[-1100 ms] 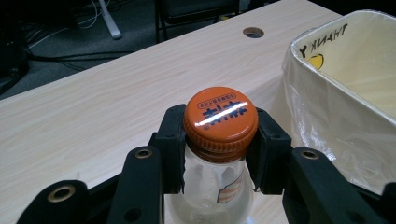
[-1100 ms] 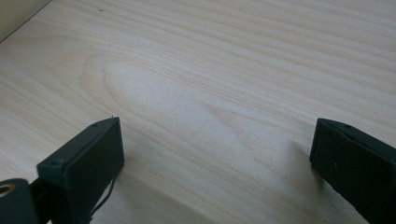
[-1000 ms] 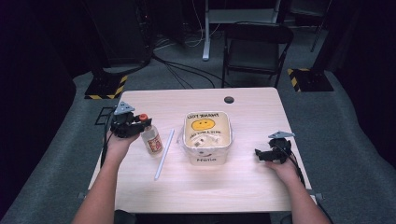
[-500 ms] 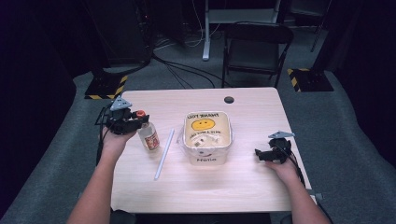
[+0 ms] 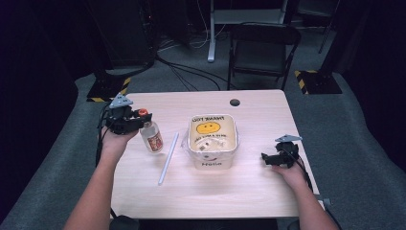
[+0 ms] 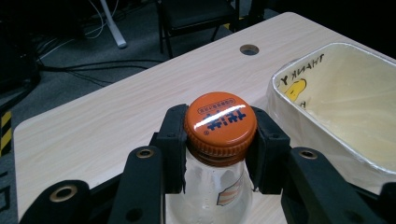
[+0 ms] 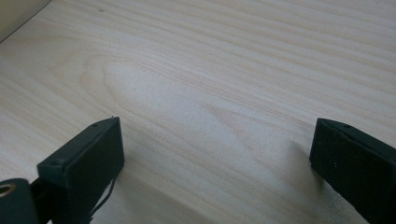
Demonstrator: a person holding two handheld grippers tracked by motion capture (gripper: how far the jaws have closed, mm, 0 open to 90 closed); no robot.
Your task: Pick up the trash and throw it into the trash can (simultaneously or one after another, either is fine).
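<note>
A: What is happening at the left edge of the table [image 5: 249, 191]?

B: The left gripper [image 5: 139, 118] is clamping a small clear bottle [image 5: 152, 139] just under its orange cap [image 6: 220, 122]. In the left gripper view both black jaws are pressing against the neck on either side, directly below the cap, so they are closed on the bottle.

A: Is the bottle standing?

B: It is leaning a little in the high view, cap toward the gripper, base near the tabletop; I cannot tell whether it is touching the wood.

A: And moving rightward?

B: A white straw [image 5: 168, 158] is lying flat just right of the bottle. Beyond it a cream tub [image 5: 212, 163] printed with a yellow smiley face is sitting mid-table, with a few pale bits inside.

A: What about the far right?

B: The right gripper [image 5: 266, 157] is resting low over bare wood, well apart from the tub. Its jaws are standing wide apart, holding nothing.
</note>
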